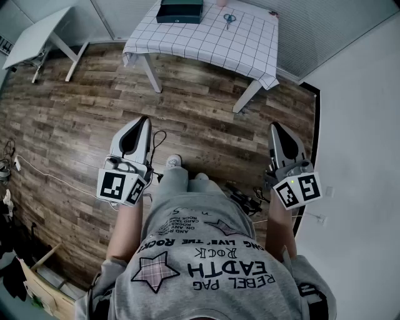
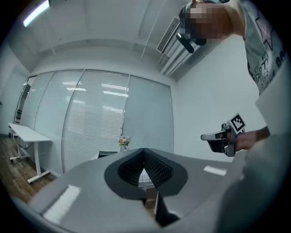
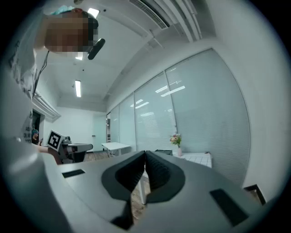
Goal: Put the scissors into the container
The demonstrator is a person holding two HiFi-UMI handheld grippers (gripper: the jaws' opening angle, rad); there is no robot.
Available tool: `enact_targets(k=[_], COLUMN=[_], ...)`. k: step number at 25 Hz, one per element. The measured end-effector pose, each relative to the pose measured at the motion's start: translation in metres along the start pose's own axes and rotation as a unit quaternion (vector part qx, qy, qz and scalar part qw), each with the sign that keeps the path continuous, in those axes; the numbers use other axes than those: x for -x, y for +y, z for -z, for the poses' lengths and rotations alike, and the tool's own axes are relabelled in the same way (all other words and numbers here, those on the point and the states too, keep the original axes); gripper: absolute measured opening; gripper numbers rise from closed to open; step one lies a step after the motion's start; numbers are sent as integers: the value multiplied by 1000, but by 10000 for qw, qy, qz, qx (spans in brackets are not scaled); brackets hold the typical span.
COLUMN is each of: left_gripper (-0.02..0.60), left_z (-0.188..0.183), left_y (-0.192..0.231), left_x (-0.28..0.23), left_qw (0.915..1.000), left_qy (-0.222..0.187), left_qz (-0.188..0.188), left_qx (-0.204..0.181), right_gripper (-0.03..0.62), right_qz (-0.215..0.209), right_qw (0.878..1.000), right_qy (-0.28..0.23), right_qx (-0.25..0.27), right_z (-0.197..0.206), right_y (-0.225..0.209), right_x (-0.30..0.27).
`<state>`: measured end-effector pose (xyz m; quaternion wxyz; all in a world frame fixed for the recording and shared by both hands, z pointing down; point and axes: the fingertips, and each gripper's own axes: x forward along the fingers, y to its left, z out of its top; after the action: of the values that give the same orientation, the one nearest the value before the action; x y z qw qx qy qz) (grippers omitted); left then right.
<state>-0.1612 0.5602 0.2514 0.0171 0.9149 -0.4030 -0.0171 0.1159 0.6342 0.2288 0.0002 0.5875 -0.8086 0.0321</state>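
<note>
Both grippers are clenched on nothing and held level beside the person's hips. From the head view, the left gripper [image 1: 145, 120] sits at 9 o'clock and the right gripper [image 1: 275, 127] at 3 o'clock, well apart, with the person's grey shirt [image 1: 206, 262] between them. At 12 o'clock stands one table [image 1: 206, 47] under a checked cloth. On it lie one pair of scissors [image 1: 229, 19], a touch towards 1 o'clock, and one dark container [image 1: 180, 10], a touch towards 11 o'clock. The scissors are outside the container and apart from it. A second table, bare and white [image 1: 34, 36], stands at 10 o'clock. Open wooden floor [image 1: 81, 119] runs from the person to the checked table's near edge. A pale wall [image 1: 362, 125] closes in at 3 o'clock near the right gripper, and one thin cable [image 1: 50, 174] trails over the boards at 9 o'clock.

In the left gripper view, the left gripper [image 2: 144, 154] has its jaws met tip to tip, empty. The right gripper [image 2: 207, 136] shows at 3 o'clock, one bunch of flowers [image 2: 123, 142] at 7 o'clock, and the white table [image 2: 27, 133] at 9 o'clock.

In the right gripper view, the right gripper [image 3: 145, 154] has its jaws pressed together, empty. The left gripper [image 3: 88, 146] shows at 8 o'clock and the flowers [image 3: 176, 139] at 4 o'clock.
</note>
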Motion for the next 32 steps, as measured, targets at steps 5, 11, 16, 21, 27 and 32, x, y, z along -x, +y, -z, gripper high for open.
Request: enact_targets(k=[5, 11, 16, 21, 27, 32], left_gripper=[9, 9, 9, 9, 9, 9], left_z=[0, -1, 3, 4, 4, -2], left_y=[-4, -5, -4, 8, 44, 82], left_x=[-3, -9, -20, -44, -89, -136], left_qw=[10000, 9999, 9998, 9999, 9999, 9997], left_qy=[33, 34, 106, 100, 116, 109], left_qz=[-25, -89, -138, -113, -15, 192], left_qx=[-32, -96, -91, -76, -45, -63], right_gripper=[15, 15, 17, 17, 17, 17], right_qz=[-66, -193, -296, -328, -307, -210], right_qw=[10000, 9997, 9992, 9991, 9991, 9994], right_qy=[7, -22, -88, -107, -77, -82], right_qx=[0, -155, -240, -261, -287, -267], right_z=[-2, -4, -7, -10, -14, -23], right_y=[-1, -6, -13, -28, -44, -55], right_x=[2, 1, -8, -33, -84, -136])
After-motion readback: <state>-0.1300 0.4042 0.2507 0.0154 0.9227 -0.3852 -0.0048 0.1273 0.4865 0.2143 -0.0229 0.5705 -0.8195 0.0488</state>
